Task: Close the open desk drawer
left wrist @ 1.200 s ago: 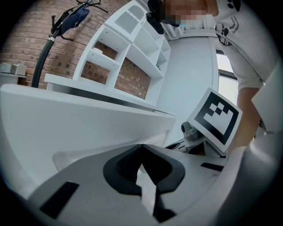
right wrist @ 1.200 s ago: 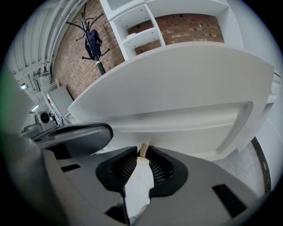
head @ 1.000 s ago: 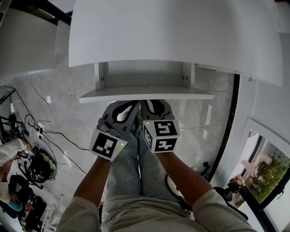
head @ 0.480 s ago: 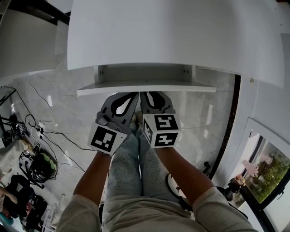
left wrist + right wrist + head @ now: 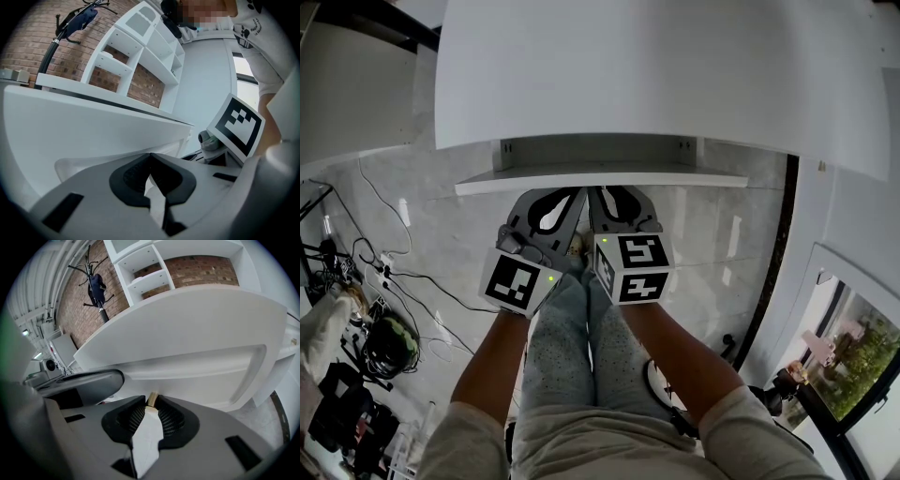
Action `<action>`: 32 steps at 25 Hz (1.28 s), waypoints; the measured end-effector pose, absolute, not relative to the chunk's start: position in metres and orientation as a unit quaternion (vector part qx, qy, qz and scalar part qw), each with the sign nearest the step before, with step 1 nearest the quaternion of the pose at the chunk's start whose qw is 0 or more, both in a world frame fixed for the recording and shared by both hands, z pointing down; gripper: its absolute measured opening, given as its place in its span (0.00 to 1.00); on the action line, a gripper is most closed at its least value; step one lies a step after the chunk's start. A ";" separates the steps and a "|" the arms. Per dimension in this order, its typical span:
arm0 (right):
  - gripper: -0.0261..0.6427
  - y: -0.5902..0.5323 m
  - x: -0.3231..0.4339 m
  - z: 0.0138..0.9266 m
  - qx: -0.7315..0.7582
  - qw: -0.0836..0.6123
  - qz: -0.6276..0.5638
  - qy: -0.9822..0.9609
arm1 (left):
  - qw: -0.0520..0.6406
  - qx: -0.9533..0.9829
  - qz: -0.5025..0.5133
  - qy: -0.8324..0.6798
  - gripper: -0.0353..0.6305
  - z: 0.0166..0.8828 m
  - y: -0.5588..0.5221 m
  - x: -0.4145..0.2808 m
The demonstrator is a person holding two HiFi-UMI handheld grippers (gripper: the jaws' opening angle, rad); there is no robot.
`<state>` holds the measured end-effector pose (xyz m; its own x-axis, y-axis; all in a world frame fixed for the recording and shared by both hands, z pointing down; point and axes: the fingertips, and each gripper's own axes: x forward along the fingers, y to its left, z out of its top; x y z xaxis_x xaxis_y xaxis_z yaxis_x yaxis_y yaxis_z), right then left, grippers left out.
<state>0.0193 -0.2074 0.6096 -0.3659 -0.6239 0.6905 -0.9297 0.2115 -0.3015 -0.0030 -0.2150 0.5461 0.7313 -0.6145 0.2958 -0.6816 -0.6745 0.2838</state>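
The white desk top (image 5: 628,75) fills the top of the head view. Under it the drawer's white front panel (image 5: 600,178) stands out only a little from the desk edge. My left gripper (image 5: 572,193) and right gripper (image 5: 602,191) sit side by side, both shut and empty, their tips against the middle of that panel. In the left gripper view the left gripper (image 5: 150,157) meets the broad drawer front (image 5: 93,136). The right gripper (image 5: 152,399) points up at the drawer front (image 5: 197,364) in its own view.
The person's legs (image 5: 581,347) are right under the drawer. Cables and bags (image 5: 375,347) lie on the marble floor at the left. A glass door (image 5: 853,356) is at the right. White shelving (image 5: 140,51) stands behind the desk, and a coat stand (image 5: 96,287) stands by the brick wall.
The drawer front has slid in toward the desk, and less of the drawer's sides shows. Both grippers moved forward with it, still side by side.
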 end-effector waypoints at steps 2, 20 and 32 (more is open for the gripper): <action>0.19 -0.209 0.019 0.609 0.520 0.217 0.352 -0.747 | 0.191 0.910 0.088 -0.357 0.08 0.546 -0.216 -0.004; 0.19 -0.237 0.019 0.610 0.527 0.211 0.348 -0.746 | 0.192 0.907 0.078 -0.367 0.08 0.545 -0.242 -0.005; 0.19 -0.255 0.024 0.607 0.530 0.204 0.340 -0.749 | 0.183 0.907 0.079 -0.371 0.08 0.545 -0.258 -0.003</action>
<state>0.0242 -0.2553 0.6068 -0.3544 -0.6559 0.6665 -0.9335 0.2069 -0.2928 -0.0029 -0.2576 0.5445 0.7122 -0.6437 0.2800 -0.7019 -0.6575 0.2739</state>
